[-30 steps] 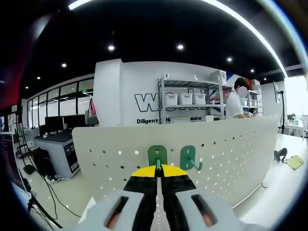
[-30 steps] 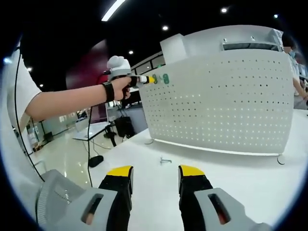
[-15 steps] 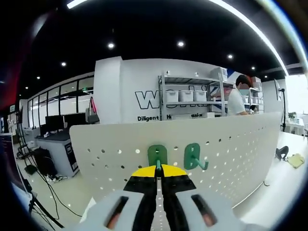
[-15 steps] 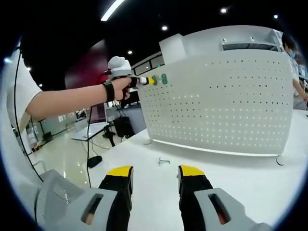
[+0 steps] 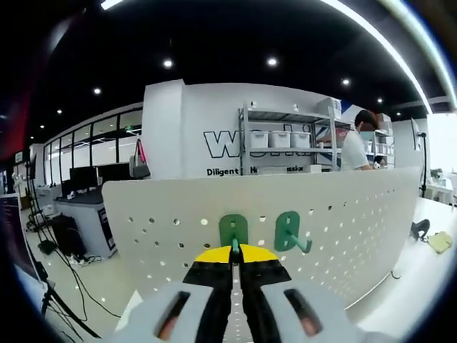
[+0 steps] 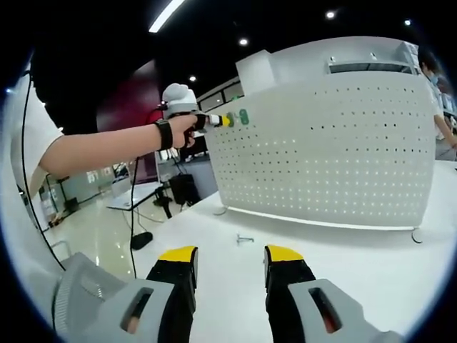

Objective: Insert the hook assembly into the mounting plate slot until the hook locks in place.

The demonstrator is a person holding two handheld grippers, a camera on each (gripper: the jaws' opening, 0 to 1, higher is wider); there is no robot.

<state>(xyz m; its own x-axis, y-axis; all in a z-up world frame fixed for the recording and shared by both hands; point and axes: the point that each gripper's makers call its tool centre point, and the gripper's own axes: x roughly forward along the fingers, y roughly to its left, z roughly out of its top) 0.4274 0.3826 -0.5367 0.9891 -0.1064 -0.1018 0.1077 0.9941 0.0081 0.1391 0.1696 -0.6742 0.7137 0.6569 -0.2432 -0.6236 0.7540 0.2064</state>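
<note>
In the left gripper view, open floor with desks and trailing cables lies off to the left, past the left edge of the white perforated mounting plate [image 5: 343,214], which stands upright across the middle. The left gripper [image 5: 233,251] has its yellow-tipped jaws pressed together on the green hook [image 5: 233,230], whose flat back sits against the plate near its top edge, a row or two of holes below the rim. Just to the right, a second green hook [image 5: 288,231] hangs on the plate, its prong pointing out and to the right, close beside the held one but not touching it. Further right the plate runs on bare, and beyond its right end the white table [image 5: 421,271] stretches out with a few small items near its far edge. A person [image 5: 353,146] stands behind the plate by shelving.

In the right gripper view, the person's forearm [image 6: 100,150] reaches in from the left, the left gripper [image 6: 214,119] held at the upper left corner of the mounting plate [image 6: 328,157], where both green hooks [image 6: 241,116] show as small spots near the top edge. Below the plate, a small metal hook [image 6: 245,238] lies loose on the table [image 6: 357,250], well apart from the plate's foot. The right gripper [image 6: 230,261] hovers low over the table with its jaws apart and nothing between them, with wide bare tabletop ahead of it.
</note>
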